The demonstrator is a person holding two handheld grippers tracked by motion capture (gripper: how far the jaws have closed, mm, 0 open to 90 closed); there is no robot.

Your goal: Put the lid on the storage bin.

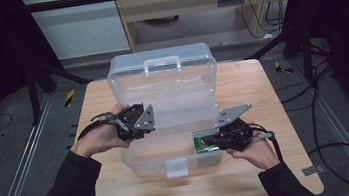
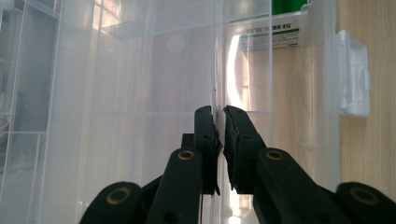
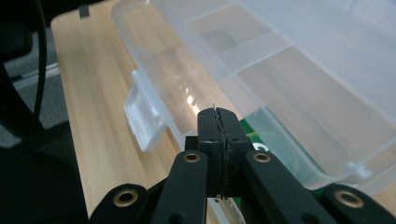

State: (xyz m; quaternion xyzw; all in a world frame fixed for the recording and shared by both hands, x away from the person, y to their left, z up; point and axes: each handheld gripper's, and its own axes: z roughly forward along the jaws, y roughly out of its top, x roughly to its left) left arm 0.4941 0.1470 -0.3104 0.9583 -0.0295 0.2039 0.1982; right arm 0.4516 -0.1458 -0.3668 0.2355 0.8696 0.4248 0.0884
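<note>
Wooden table (image 1: 262,92) takes the middle of the high view, dark floor and cables around it. On it, centre of frame, sits a big clear plastic box (image 1: 169,154) with its lid (image 1: 165,79) standing open toward the top of the frame; handle (image 1: 162,64) on the lid's upper edge, white latch (image 1: 176,167) on the box's near wall, bottom centre. Box has thin see-through dividers inside. Left gripper (image 1: 153,123) comes in from the left side of the high view, held by the left hand (image 1: 99,137), tips at the box's left wall, mid-frame. In the left gripper view its jaws are nearly together, pinching a thin clear wall (image 2: 219,70) of the box that runs up the middle of the frame; pads press on it from both sides. Right gripper (image 1: 208,141) is lower right of centre in the high view, held by the right hand (image 1: 254,151), tips reaching into the box's right end. In the right gripper view its jaws are fully closed, pad against pad, nothing visible between them. Green-and-white packet (image 1: 203,142) lies in the box's lower right compartment, just beside the right gripper's tips; in the right gripper view it shows green right behind the closed jaws, lower centre. Whether the tips touch it, cannot tell.
</note>
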